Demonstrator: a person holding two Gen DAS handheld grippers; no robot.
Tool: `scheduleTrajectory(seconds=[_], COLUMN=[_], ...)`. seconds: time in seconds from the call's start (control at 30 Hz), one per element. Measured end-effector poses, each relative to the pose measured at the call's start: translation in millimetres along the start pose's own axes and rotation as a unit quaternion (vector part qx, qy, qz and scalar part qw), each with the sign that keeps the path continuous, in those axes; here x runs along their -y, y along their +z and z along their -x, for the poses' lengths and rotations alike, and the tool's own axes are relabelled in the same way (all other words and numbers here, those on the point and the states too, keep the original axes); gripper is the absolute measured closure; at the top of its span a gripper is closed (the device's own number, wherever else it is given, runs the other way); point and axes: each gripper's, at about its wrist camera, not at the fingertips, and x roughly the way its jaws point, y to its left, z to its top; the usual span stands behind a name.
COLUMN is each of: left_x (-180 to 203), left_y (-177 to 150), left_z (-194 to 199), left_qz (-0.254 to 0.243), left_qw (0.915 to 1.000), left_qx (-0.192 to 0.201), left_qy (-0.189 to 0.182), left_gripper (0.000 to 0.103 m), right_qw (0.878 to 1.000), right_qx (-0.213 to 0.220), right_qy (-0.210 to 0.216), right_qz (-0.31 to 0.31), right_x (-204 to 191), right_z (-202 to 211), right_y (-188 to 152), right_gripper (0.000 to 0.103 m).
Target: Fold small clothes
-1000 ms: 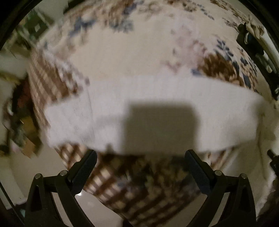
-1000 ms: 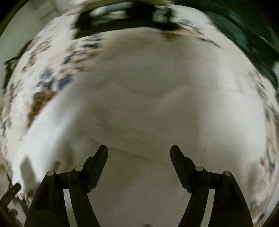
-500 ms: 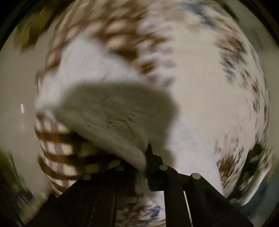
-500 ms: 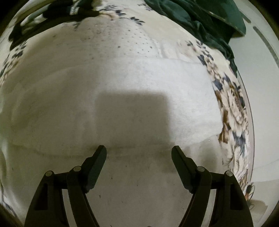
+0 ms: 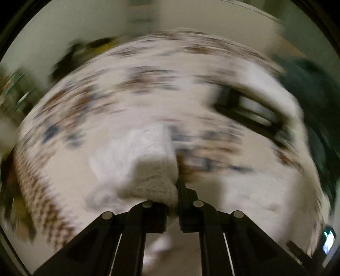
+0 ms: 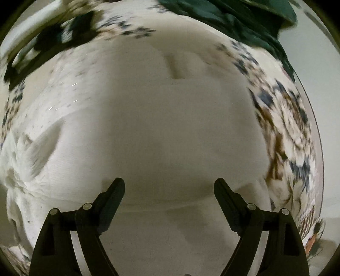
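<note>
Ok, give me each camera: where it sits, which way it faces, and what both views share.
Left wrist: on the left gripper, facing steeply down at the flowered cream bedspread; jaws shut on a white fluffy cloth.
Right wrist: on the right gripper, facing down at that cloth spread flat; jaws open, just widened, holding nothing.
Shared: cloth, bedspread, dark green garment.

Under me a round bench w/ flowered cloth [image 6: 282, 135], cream w/ brown & blue blooms; it also shows blurred in my left view [image 5: 102, 102]. Dark green fabric [image 6: 233, 19] heaped at far edge, top right in right view, seen too at right of left view [image 5: 312, 95]. Pale floor [image 6: 318, 63] beyond the rim.
</note>
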Motion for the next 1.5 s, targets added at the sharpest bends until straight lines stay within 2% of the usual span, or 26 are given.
scheduleTrajectory(seconds=[0.1,0.17,0.27,0.3,0.37,0.43,0.47,0.5,0.57,0.6,0.63,0.73,0.77,0.87,0.93,1.0,1.07,1.1,1.17,1.2,1.27,1.33,1.37,1.5], left_x=[96,155,247,266,300,310,310,305,283,272,256,198,172,106,71,47,33,30,30,32,41,48,52,64], left_y=[-15,-27,-59,-67,-89,-103,-104,-105,-98,-88,-80,-49,-40,-26,-24,-24,-27,-27,-27,-26,-19,-10,-7,16], left_z=[-6,-9,-20,-24,-39,-47,-49,-48,-42,-44,-40,-39,-37,-35,-40,-49,-57,-63,-75,-84,-103,-124,-138,-186], left_qz=[-0.069,-0.106,-0.178,-0.192,-0.222,-0.23,-0.227,-0.217,-0.191,-0.183,-0.172,-0.125,-0.11,-0.075,-0.06,-0.042,-0.032,-0.03,-0.03,-0.028,-0.018,-0.019,-0.023,-0.04], left_qw=[0.9955,0.9889,0.9696,0.9643,0.9476,0.9387,0.938,0.9383,0.944,0.9469,0.953,0.9741,0.9807,0.9916,0.9915,0.9893,0.9873,0.9861,0.9851,0.9846,0.9839,0.9825,0.9813,0.9781], left_qx=[-0.01,-0.02,-0.063,-0.079,-0.137,-0.172,-0.177,-0.181,-0.178,-0.176,-0.168,-0.138,-0.129,-0.105,-0.106,-0.119,-0.127,-0.134,-0.143,-0.151,-0.162,-0.172,-0.176,-0.186], left_qy=[-0.064,-0.102,-0.156,-0.164,-0.184,-0.19,-0.193,-0.199,-0.201,-0.197,-0.185,-0.129,-0.098,-0.003,0.047,0.074,0.091,0.094,0.09,0.083,0.074,0.069,0.073,0.086], left_gripper=[0.098,0.098,0.097,0.093,0.093,0.091,0.089,0.083,0.059,0.029,0.013,0.013,0.013,0.013,0.013,0.013,0.013,0.013,0.013,0.013,0.013,0.013,0.013,0.011], right_qw=[1.0,0.999,0.998,0.998,0.997,0.995,0.995,0.994,0.992,0.991,0.989,0.983,0.981,0.978,0.977,0.977,0.976,0.973,0.974,0.978,0.993,0.999,0.999,0.998], right_qx=[-0.012,-0.017,-0.02,-0.022,-0.027,-0.028,-0.027,-0.027,-0.021,-0.019,-0.016,-0.006,-0.004,0.002,0.006,-0.004,-0.005,-0.005,0.005,0.008,0.01,-0.001,-0.012,-0.045], right_qy=[0.001,-0.001,-0.007,-0.005,0.006,0.025,0.037,0.046,0.07,0.08,0.096,0.143,0.158,0.192,0.206,0.21,0.156,0.139,0.104,0.088,0.058,0.048,0.031,0.004], right_qz=[-0.029,-0.044,-0.06,-0.065,-0.079,-0.089,-0.093,-0.097,-0.106,-0.109,-0.113,-0.115,-0.113,-0.085,-0.046,0.045,0.151,0.184,0.201,0.191,0.106,0.024,-0.01,-0.039], right_x=[39,67,101,111,133,150,158,163,174,177,178,172,163,127,91,38,-18,-36,-52,-50,-15,27,51,95], right_z=[-2,-3,-3,-3,-4,-2,-1,1,6,8,11,20,23,30,35,34,28,24,14,11,5,-1,-6,-17], right_y=[-6,-10,-13,-12,-12,-11,-9,-7,-5,-4,-2,10,14,31,40,49,47,44,43,46,58,65,66,57], right_gripper=[0.016,0.015,0.015,0.015,0.015,0.015,0.015,0.015,0.015,0.015,0.015,0.015,0.015,0.015,0.015,0.015,0.016,0.016,0.016,0.016,0.016,0.016,0.016,0.016])
